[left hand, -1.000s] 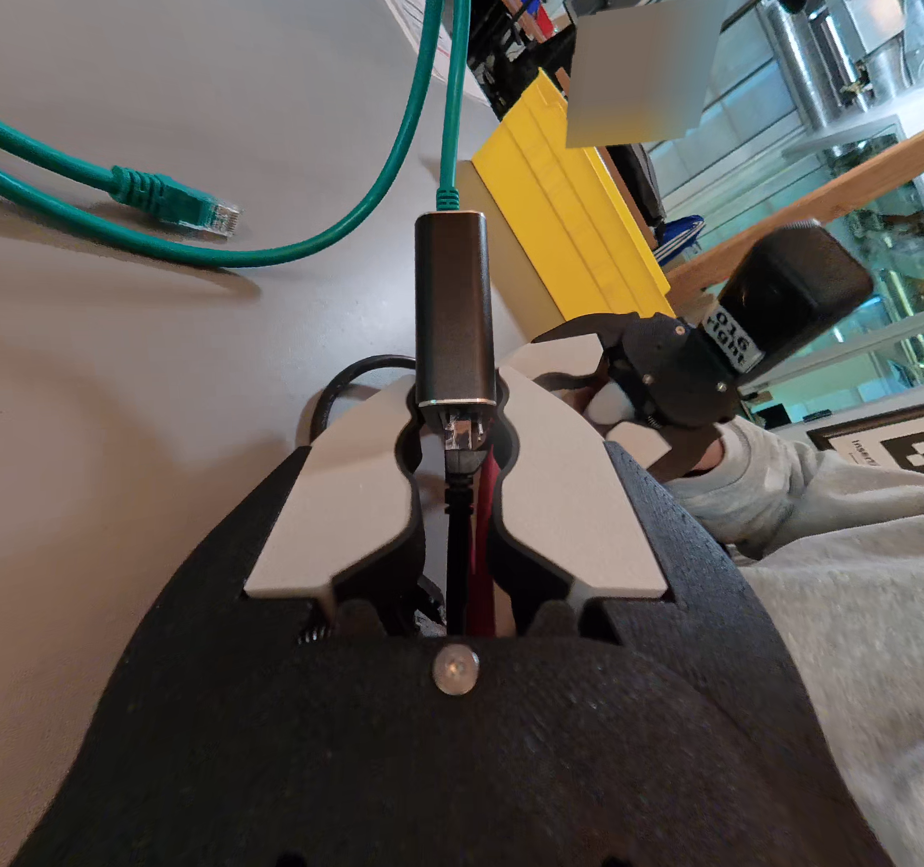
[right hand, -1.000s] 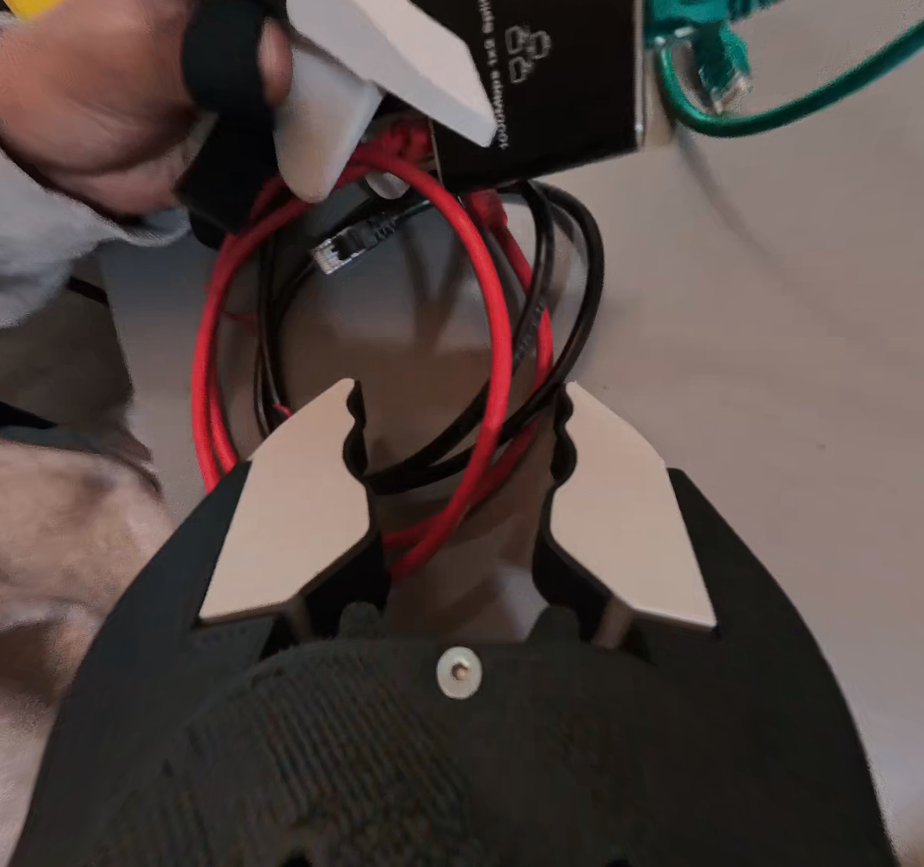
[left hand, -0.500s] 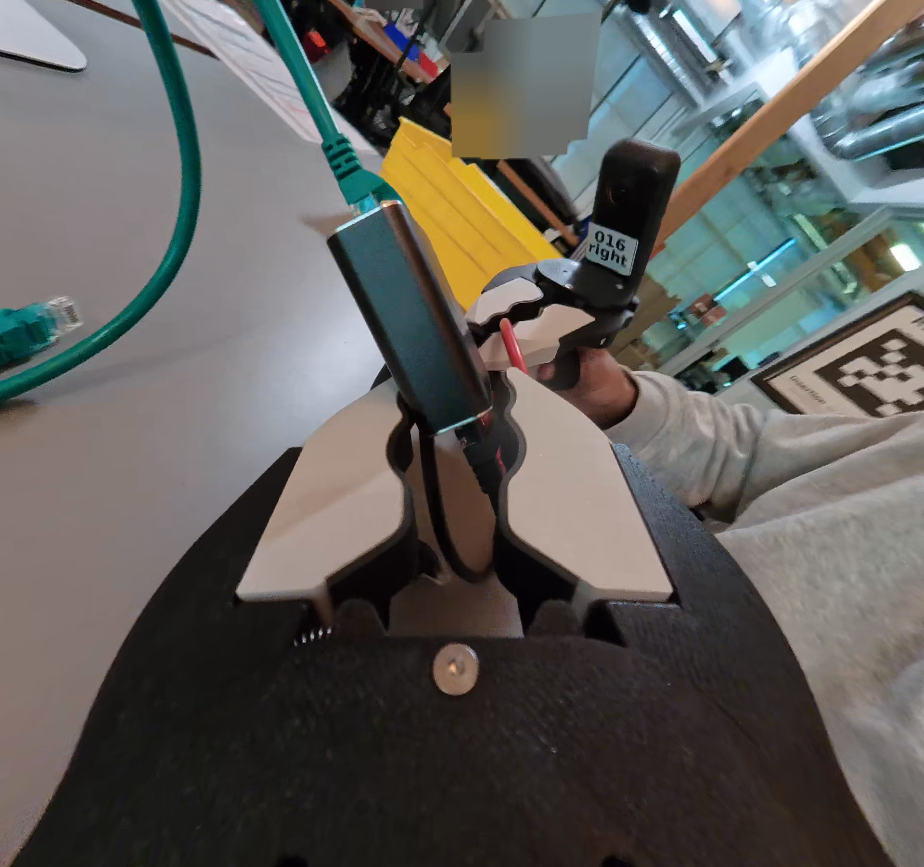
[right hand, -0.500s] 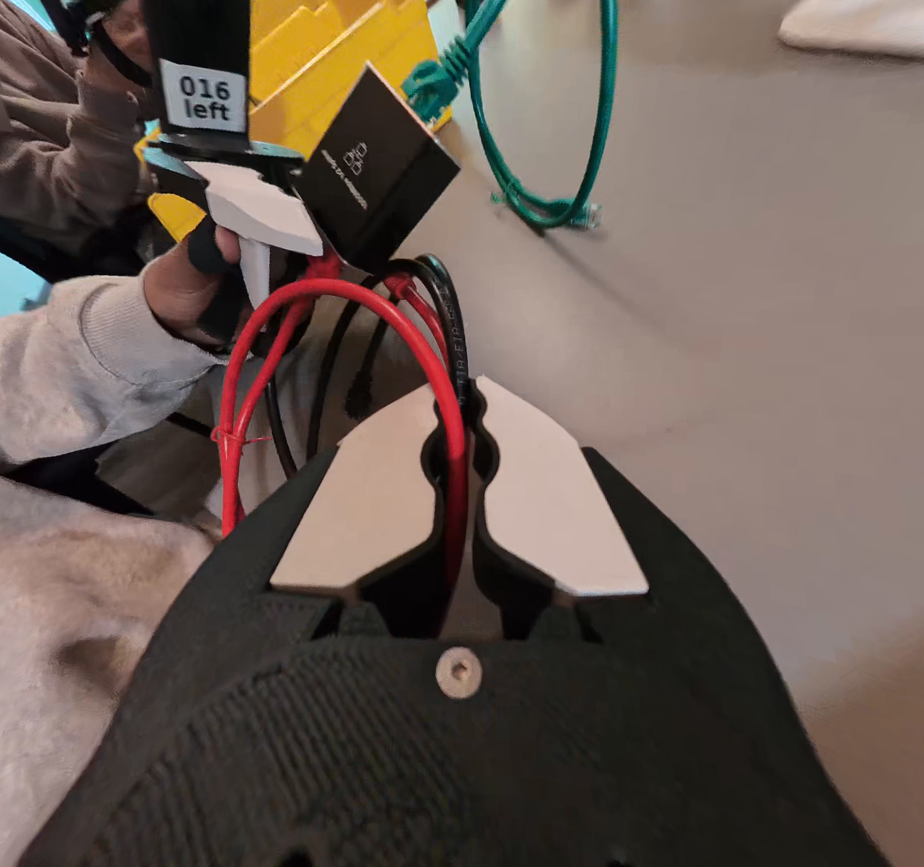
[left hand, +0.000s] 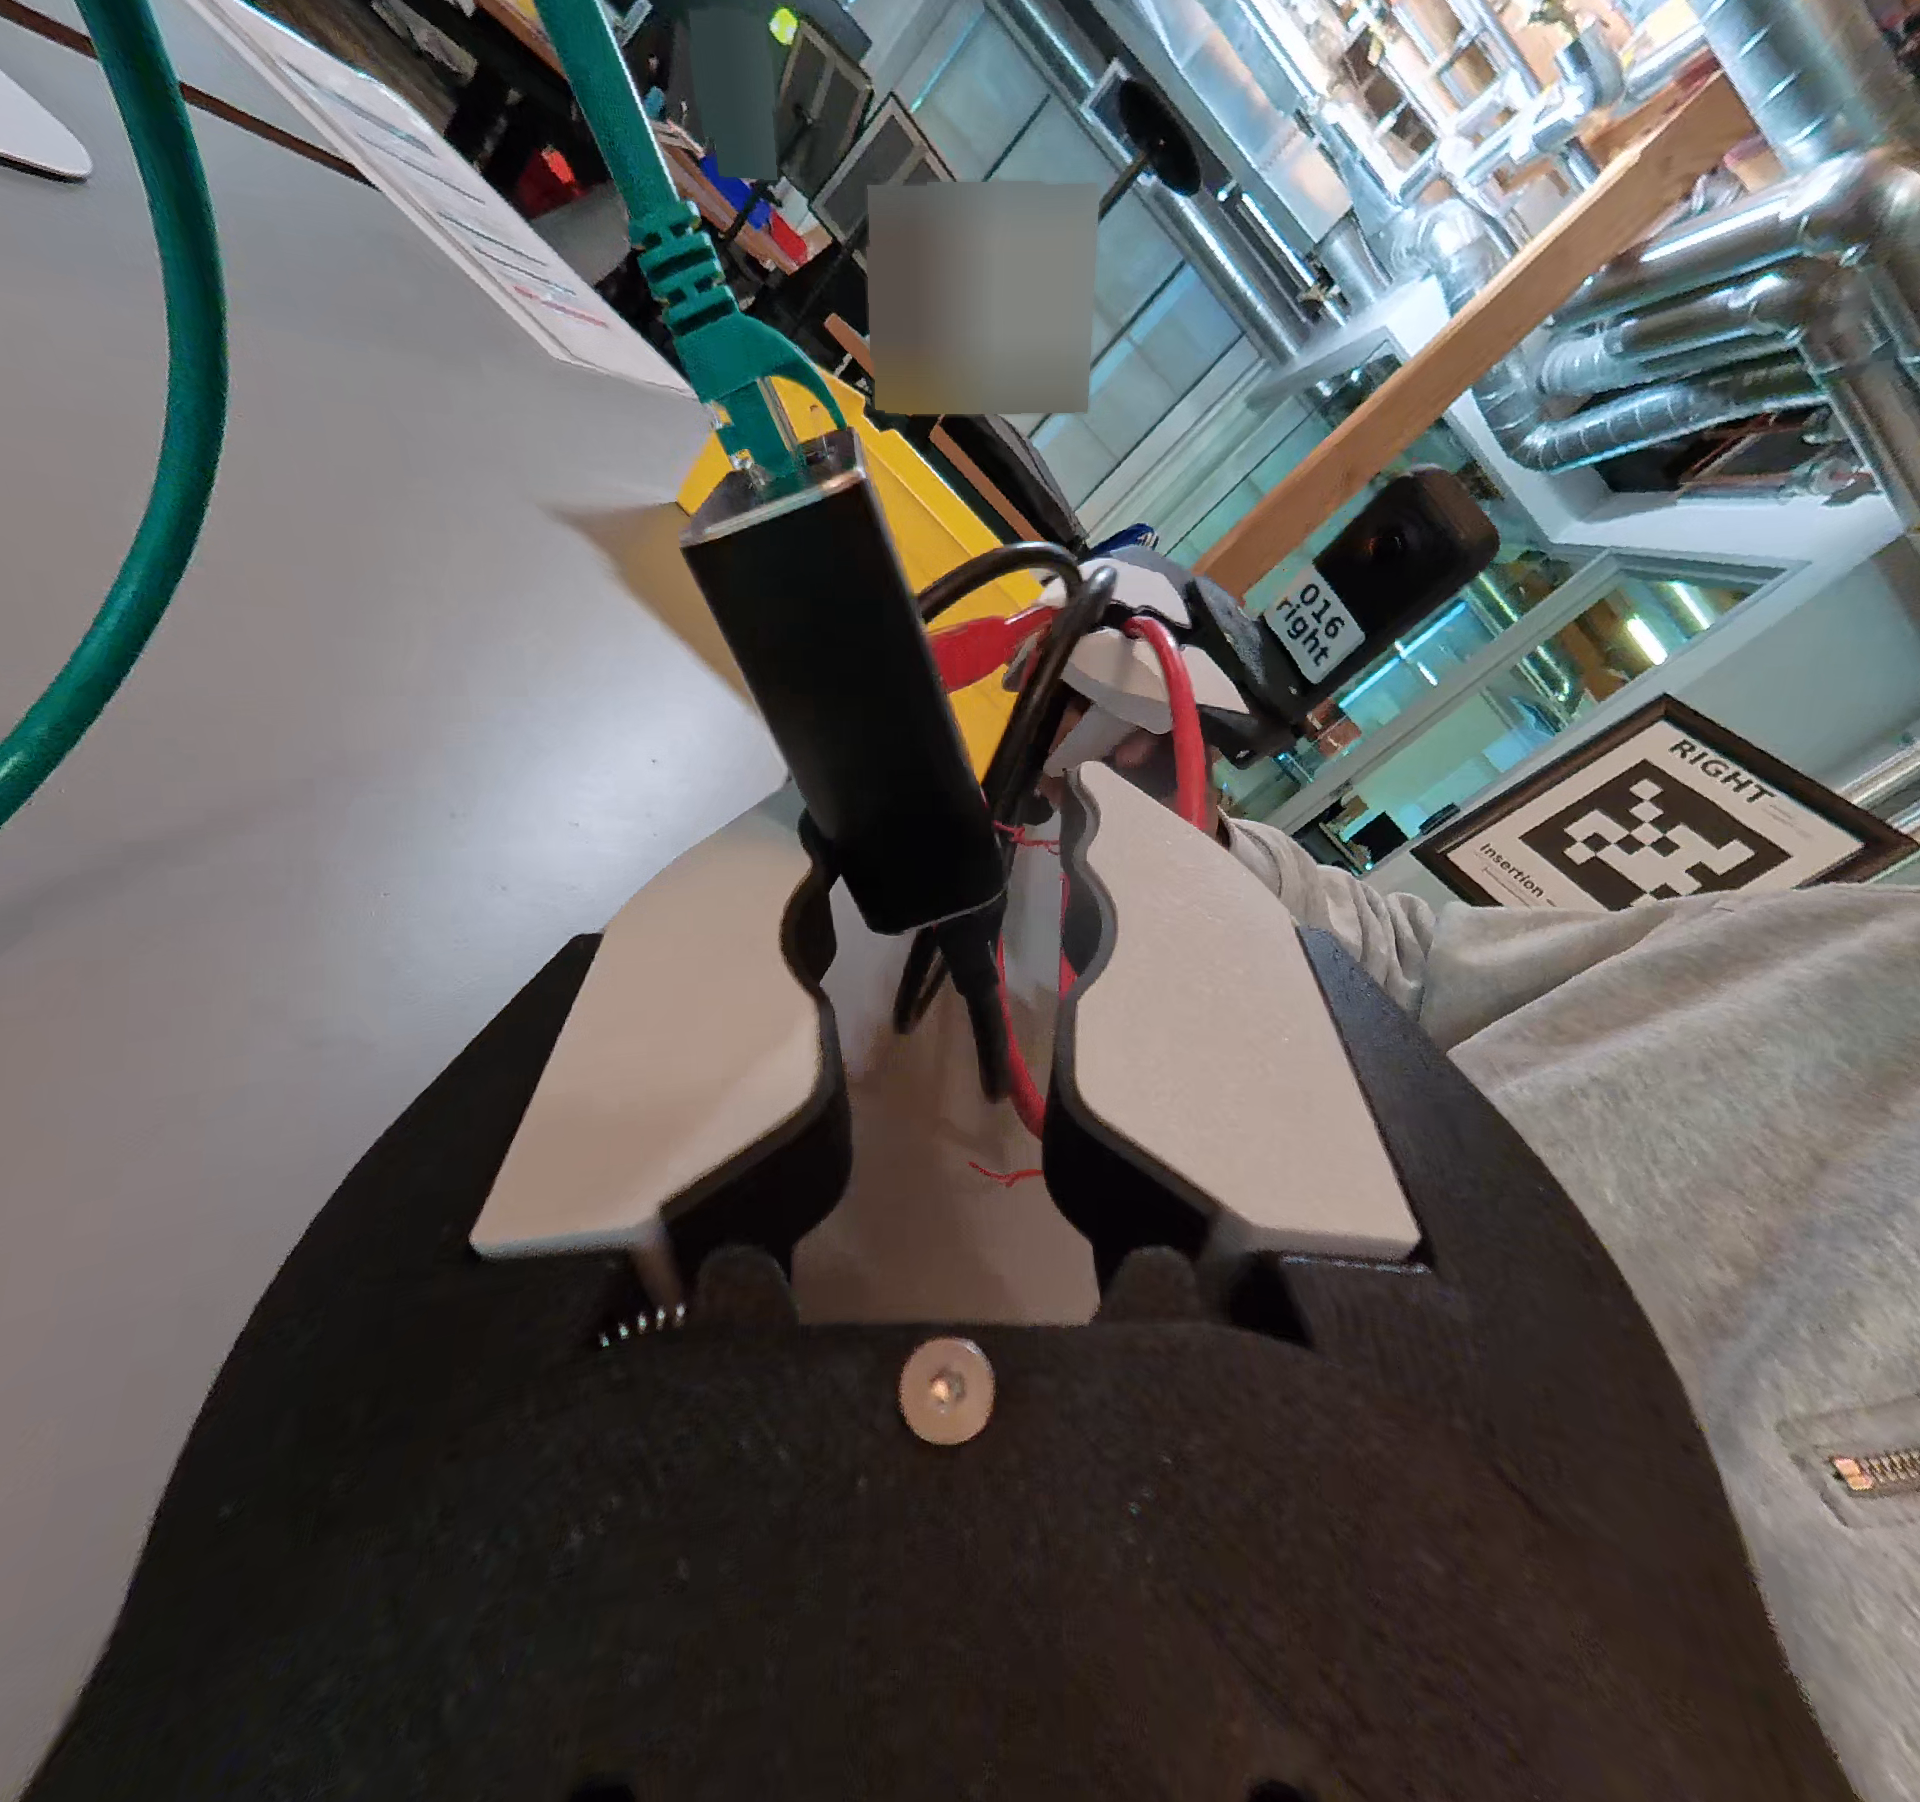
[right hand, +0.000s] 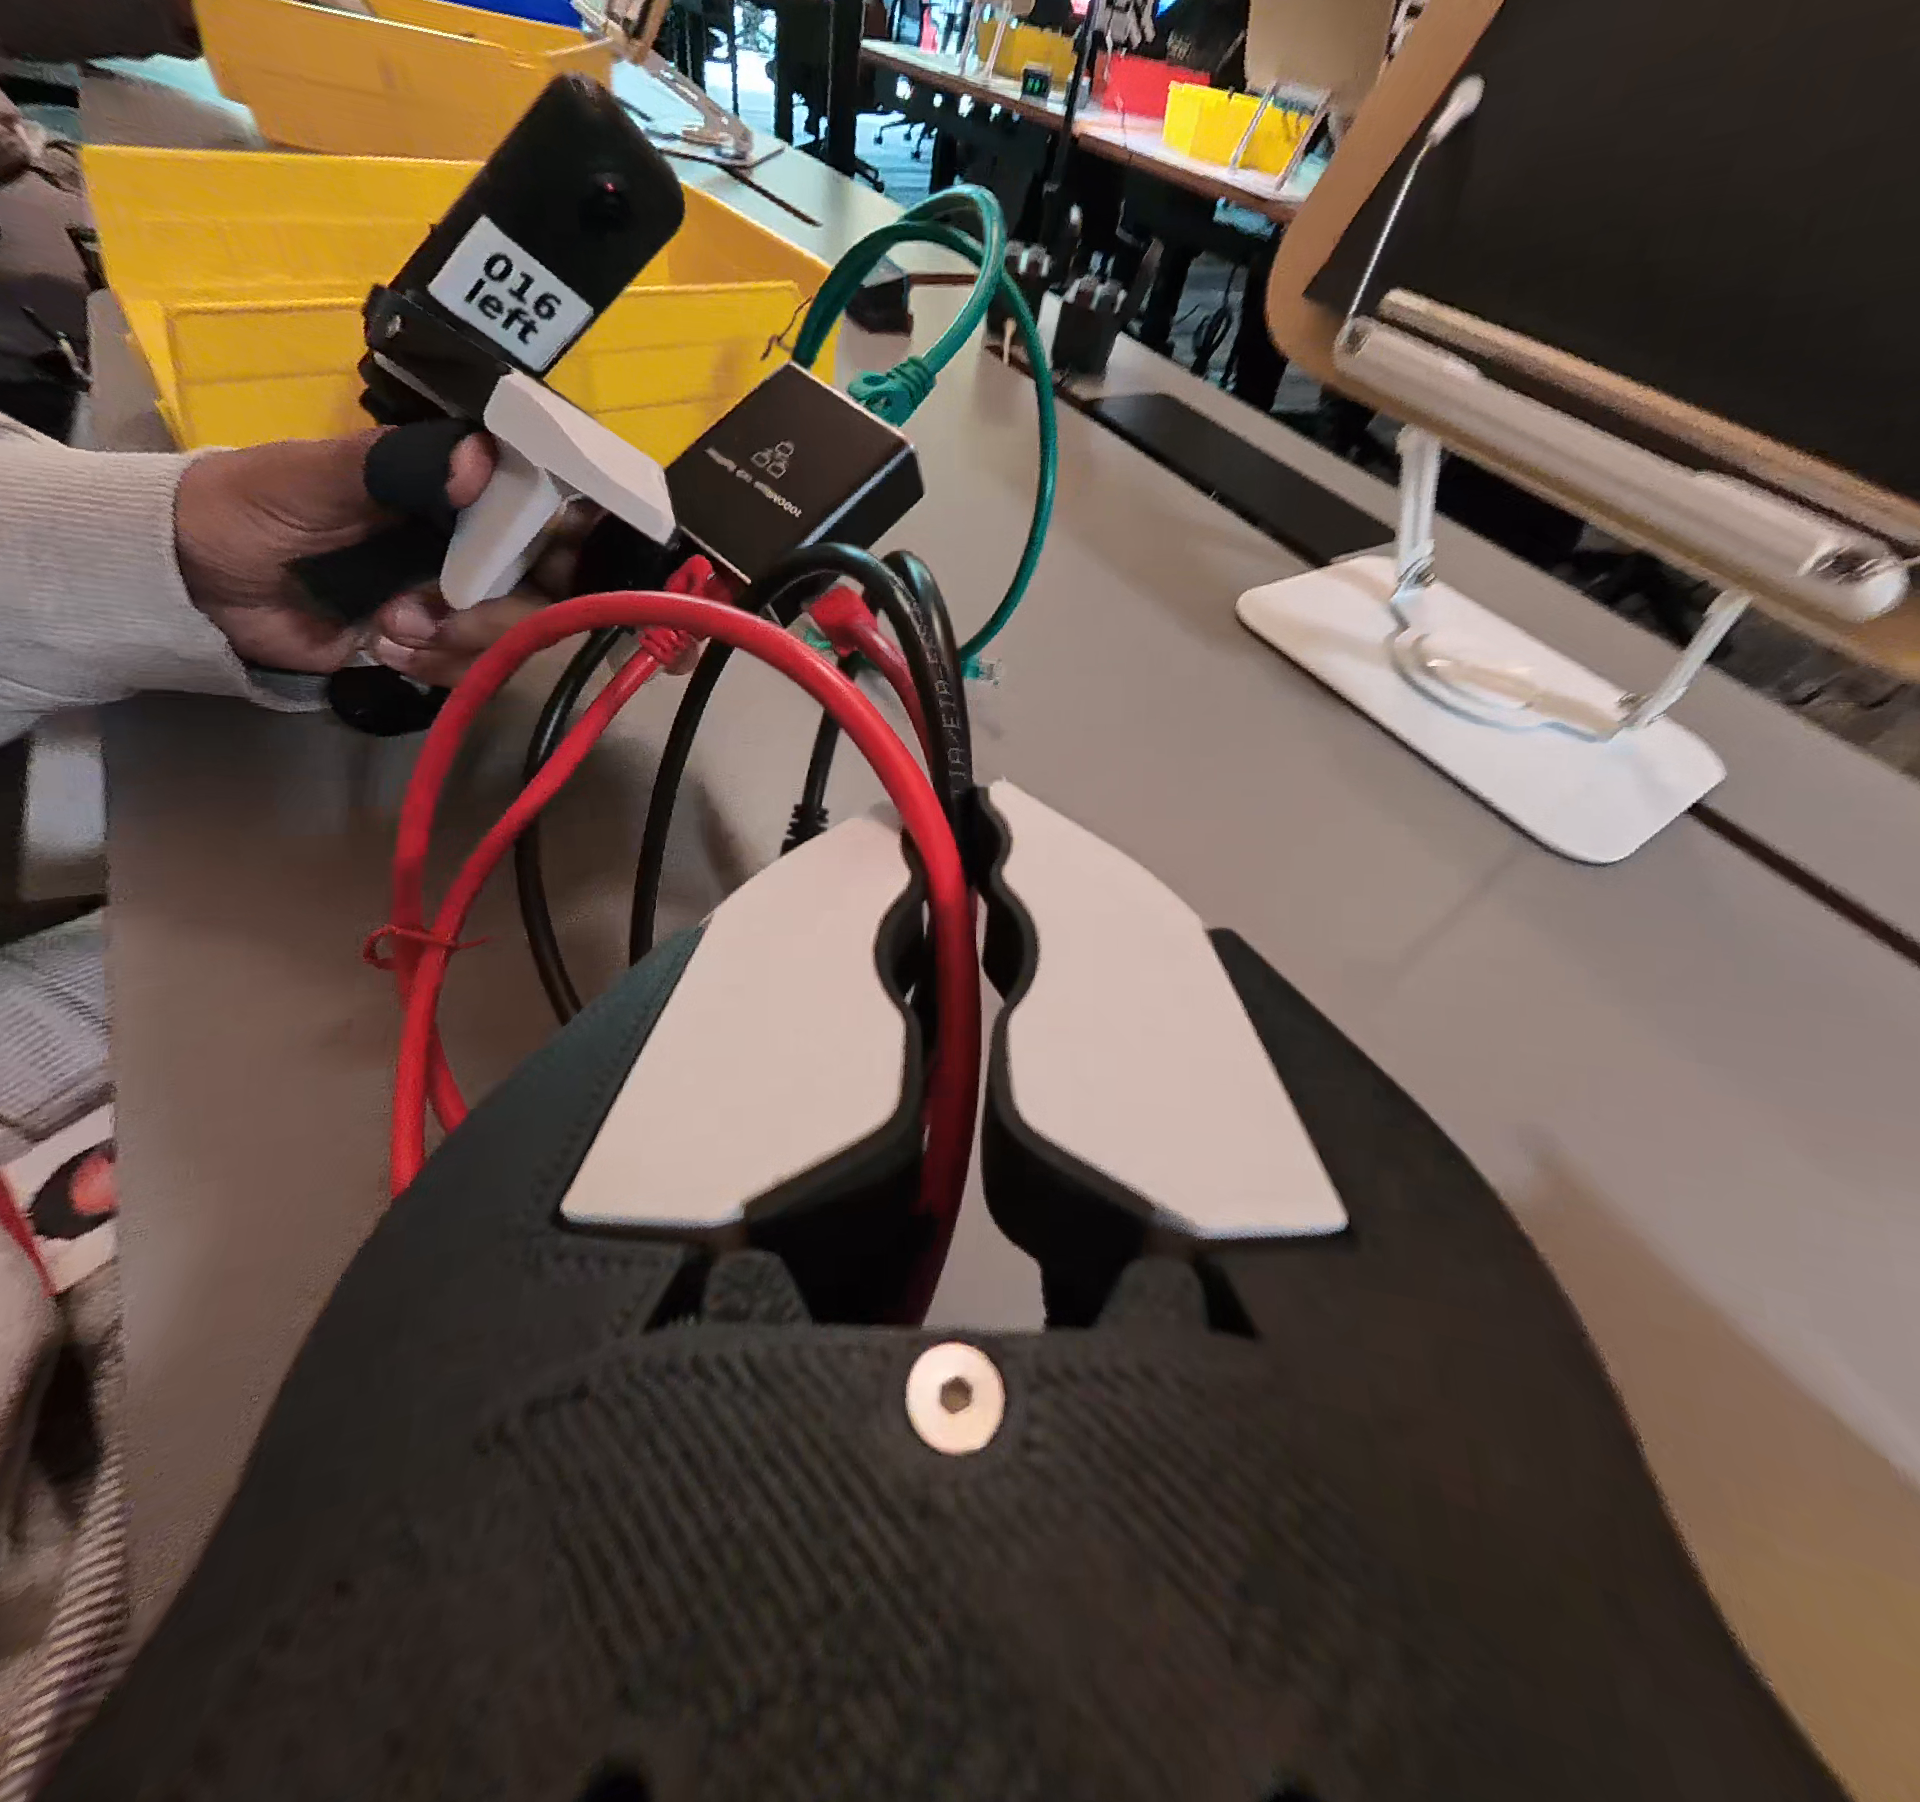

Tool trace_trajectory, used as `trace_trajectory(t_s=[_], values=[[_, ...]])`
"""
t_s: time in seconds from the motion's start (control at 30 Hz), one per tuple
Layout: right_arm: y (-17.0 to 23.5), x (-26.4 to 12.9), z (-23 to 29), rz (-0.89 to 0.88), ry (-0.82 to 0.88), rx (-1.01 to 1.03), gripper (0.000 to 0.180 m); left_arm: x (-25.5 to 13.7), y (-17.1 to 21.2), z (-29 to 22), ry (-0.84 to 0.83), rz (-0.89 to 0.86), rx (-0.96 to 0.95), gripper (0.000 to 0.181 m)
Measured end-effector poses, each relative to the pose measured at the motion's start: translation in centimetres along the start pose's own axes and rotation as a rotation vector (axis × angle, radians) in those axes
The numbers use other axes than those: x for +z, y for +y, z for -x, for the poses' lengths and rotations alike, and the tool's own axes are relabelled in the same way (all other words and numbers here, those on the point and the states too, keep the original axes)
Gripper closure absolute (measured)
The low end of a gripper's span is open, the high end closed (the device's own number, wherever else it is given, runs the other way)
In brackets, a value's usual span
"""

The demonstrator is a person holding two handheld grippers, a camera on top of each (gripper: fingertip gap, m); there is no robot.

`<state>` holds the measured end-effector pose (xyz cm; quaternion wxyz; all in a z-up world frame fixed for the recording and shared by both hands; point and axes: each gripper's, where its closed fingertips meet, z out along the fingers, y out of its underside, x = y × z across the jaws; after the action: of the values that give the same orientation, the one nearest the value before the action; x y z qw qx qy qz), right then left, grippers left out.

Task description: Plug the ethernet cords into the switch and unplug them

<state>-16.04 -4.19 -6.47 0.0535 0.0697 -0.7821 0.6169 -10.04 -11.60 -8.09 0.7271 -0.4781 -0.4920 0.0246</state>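
The black switch [left hand: 842,703] is off the table, tilted, with its lower end between my left gripper's [left hand: 940,833] fingertips. The jaws stand slightly apart around it. In the right wrist view a left finger [right hand: 582,474] lies over the switch's [right hand: 795,479] corner. A green cord [left hand: 675,266] is plugged into its top end. Red and black cords hang from its lower end. My right gripper [right hand: 951,817] is shut on the red cord [right hand: 904,744], and a black cord [right hand: 940,630] passes its tips. It also shows in the left wrist view [left hand: 1122,672].
The grey table [right hand: 1351,1025] carries yellow bins [right hand: 312,298], a stand with a white base [right hand: 1475,703] and a paper sheet [left hand: 468,246]. The green cord's loose plug [right hand: 982,672] lies on the table. A grey sleeve [left hand: 1662,1129] is at the right.
My right gripper went from open to shut on the red cord and drew back. The left gripper tilted up with the switch, and its jaws now stand slightly wider.
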Motion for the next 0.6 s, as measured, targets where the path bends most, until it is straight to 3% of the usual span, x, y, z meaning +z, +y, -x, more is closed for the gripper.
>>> trace_trajectory(t_s=[0.23,0.3,0.47,0.6], values=[[-3.0,-1.7,0.0,-0.112,0.026,-0.039,0.174,-0.3,-1.0,-0.5,0.026,-0.070,0.025,0.137],[-3.2,-1.9,0.1,-0.110,0.010,-0.020,0.174,-0.1,-1.2,-0.8,0.024,-0.065,0.039,0.149],[-3.3,-2.4,-0.3,-0.110,0.032,0.019,0.174,1.9,-1.4,-3.2,-0.001,-0.005,0.154,0.150],[-5.5,-5.6,-2.0,-0.143,0.094,0.058,0.174,4.7,-3.8,-6.8,0.043,0.015,0.198,0.150]])
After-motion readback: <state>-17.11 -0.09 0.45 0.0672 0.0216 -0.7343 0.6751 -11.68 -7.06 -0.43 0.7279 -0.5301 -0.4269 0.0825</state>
